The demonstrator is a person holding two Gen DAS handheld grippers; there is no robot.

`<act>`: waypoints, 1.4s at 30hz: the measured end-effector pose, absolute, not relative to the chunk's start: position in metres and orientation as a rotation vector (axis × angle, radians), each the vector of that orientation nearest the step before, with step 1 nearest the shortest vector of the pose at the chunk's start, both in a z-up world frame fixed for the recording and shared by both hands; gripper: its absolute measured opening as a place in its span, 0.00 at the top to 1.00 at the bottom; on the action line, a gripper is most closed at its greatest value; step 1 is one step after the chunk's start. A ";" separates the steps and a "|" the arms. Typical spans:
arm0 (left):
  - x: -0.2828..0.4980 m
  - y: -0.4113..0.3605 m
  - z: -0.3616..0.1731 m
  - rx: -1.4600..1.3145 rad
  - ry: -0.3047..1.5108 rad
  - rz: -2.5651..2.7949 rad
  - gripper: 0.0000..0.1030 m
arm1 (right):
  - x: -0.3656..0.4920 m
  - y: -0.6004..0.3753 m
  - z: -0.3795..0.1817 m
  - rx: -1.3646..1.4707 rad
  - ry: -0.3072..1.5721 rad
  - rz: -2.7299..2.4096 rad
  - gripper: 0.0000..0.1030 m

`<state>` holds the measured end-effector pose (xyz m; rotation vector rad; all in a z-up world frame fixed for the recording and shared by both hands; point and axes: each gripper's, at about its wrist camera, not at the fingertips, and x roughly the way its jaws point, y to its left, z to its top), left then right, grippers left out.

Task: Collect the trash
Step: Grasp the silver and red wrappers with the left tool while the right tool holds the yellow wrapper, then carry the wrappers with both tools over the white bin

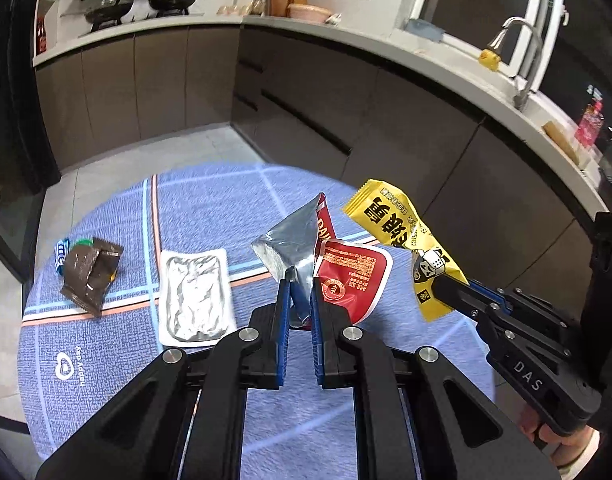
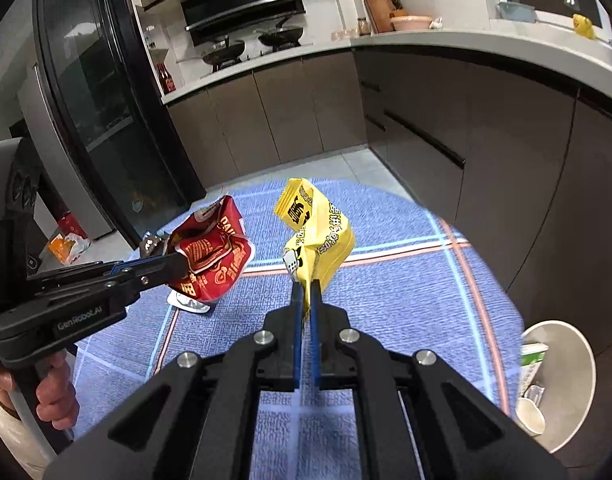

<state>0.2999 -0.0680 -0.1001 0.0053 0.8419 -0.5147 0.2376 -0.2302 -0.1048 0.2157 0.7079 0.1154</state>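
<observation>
Wrappers: two gripped [image 1: 306,248] [image 1: 402,236], three on mat [image 1: 117,344].

You had a round blue mat [image 1: 117,344] with pink and pale blue lines spread over the grey tile floor [image 1: 117,160]. On the mat lay a flat silver pouch [image 1: 195,298] with a white edge. Near it, to the left, lay a crumpled brown wrapper [image 1: 90,276], and a small blue and white wrapper [image 1: 61,254] peeked out just behind the brown one. A white bin [image 2: 578,376] stood at the mat's edge.
</observation>
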 end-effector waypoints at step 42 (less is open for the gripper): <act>0.204 -0.336 -0.115 0.231 0.888 -0.947 0.91 | 0.058 -0.450 -0.152 0.509 0.641 -0.337 0.95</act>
